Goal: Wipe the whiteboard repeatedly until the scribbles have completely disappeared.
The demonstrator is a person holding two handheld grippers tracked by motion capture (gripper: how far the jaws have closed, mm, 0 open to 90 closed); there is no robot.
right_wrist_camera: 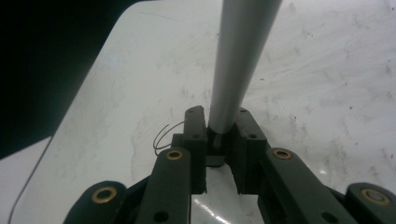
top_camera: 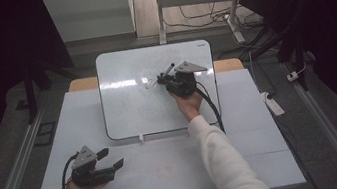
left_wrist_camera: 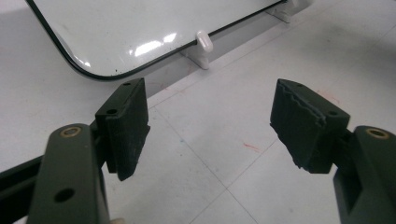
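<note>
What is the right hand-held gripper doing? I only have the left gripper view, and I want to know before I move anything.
Observer: The right hand-held gripper is out over the whiteboard, shut on a grey marker.
Operator: Has it drawn anything yet?
Observer: Yes, a thin curved line sits on the board just beside its jaws.
Operator: And where is my left hand-held gripper relative to the board?
Observer: The left hand-held gripper is open over the table, on the person's side of the board's near edge, towards its left corner.

White table; whiteboard flat on far half.
</note>
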